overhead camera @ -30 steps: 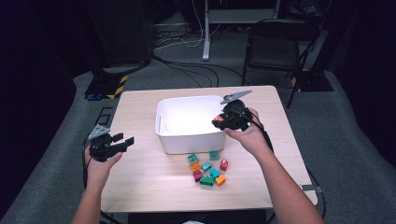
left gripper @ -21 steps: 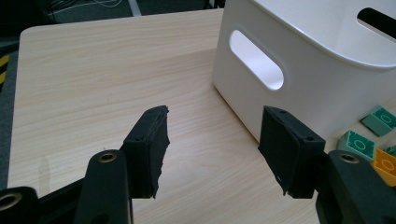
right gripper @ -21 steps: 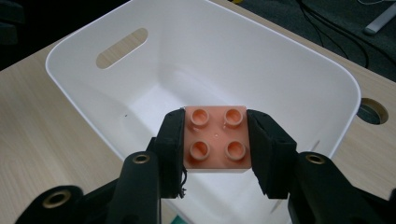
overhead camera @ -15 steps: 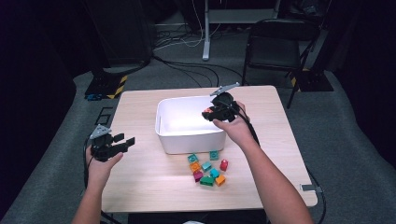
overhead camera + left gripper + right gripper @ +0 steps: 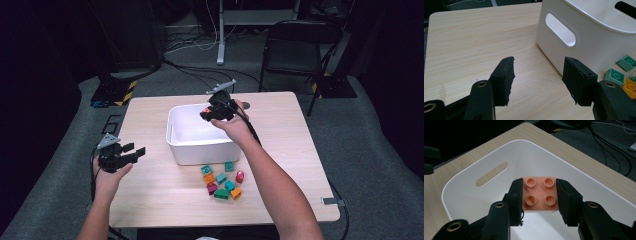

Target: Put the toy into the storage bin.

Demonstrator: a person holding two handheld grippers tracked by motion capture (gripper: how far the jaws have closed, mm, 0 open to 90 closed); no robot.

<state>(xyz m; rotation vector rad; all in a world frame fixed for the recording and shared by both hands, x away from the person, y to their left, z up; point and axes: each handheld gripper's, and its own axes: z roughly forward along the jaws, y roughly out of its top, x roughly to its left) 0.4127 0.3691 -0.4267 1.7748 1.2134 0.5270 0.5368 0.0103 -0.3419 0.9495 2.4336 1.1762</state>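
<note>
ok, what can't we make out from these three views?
- Bin floor: near wall hides part in the high view; right gripper and its brick cover part in the right gripper view.
- Loose bricks: too small in the high view to read studs; cut by the right edge in the left gripper view.
- Brick underside: hidden, faces away.
- Left gripper: empty, open.

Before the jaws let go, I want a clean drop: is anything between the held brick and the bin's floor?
Nothing visible. The right gripper holds the orange brick above the white bin, inside its rim; the floor that shows below looks bare, though brick and jaws hide part of it.
</note>
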